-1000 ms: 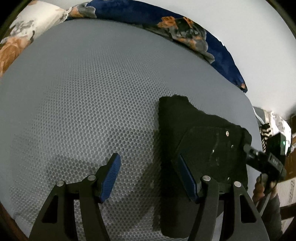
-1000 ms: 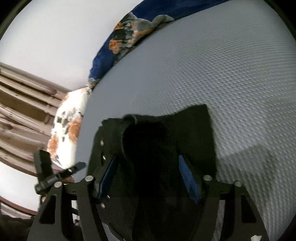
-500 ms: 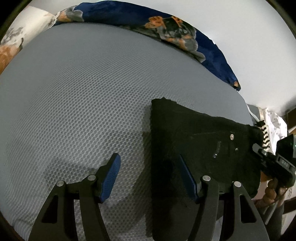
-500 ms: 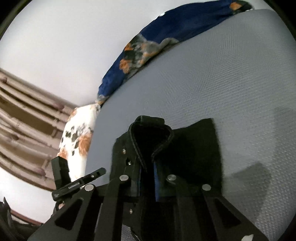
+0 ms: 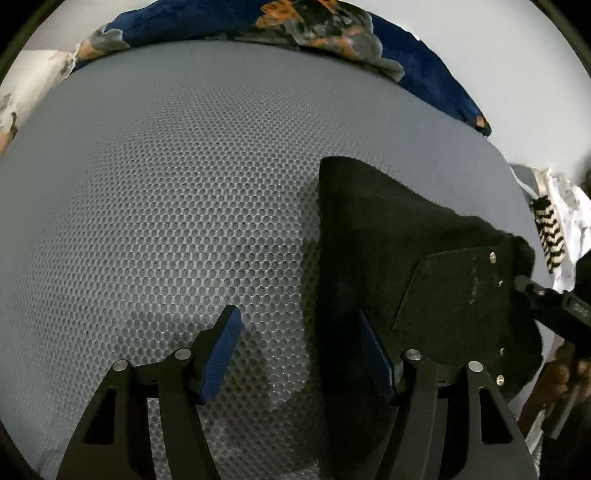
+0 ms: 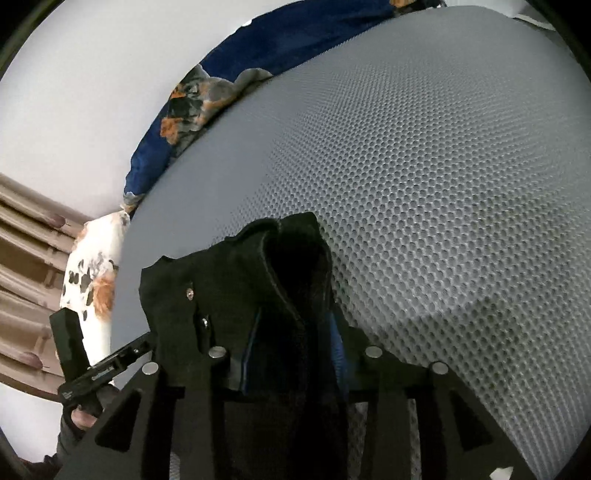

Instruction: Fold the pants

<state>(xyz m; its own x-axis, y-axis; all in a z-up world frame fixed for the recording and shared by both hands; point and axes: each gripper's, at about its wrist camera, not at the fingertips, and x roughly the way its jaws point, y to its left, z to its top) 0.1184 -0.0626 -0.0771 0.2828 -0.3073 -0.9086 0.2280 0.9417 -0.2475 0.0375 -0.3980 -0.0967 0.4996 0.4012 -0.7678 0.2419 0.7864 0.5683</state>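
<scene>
You have the black denim pants [image 5: 399, 258] lying as a compact dark bundle on the grey honeycomb-textured mattress [image 5: 184, 203], and everything below is placed relative to that bundle. Your right gripper [image 6: 291, 347] is clenched on a raised fold of the pants: in the right wrist view the blue pads sit close together with thick black cloth bunched between them, and the waistband side with its metal rivets stands up just left of the grip. Your left gripper [image 5: 303, 350] is released, jaws spread wide and empty; it hovers over the mattress just off the bundle's left edge, with its right finger [image 5: 373, 354] over the dark cloth and its left finger [image 5: 221, 350] over bare mesh. The pants look already doubled at least once, so you seem to be in a late fold or a tidy-up, carrying the pinched layer over the rest. Next, you likely need to lay that layer down flat and square on the bundle, then open the right jaws; the left gripper is well placed to pin or catch the near edge so the stack does not slide. The navy floral bedsheet [image 5: 332, 22] lies well beyond the bundle at the mattress's far edge, clear of your work.
</scene>
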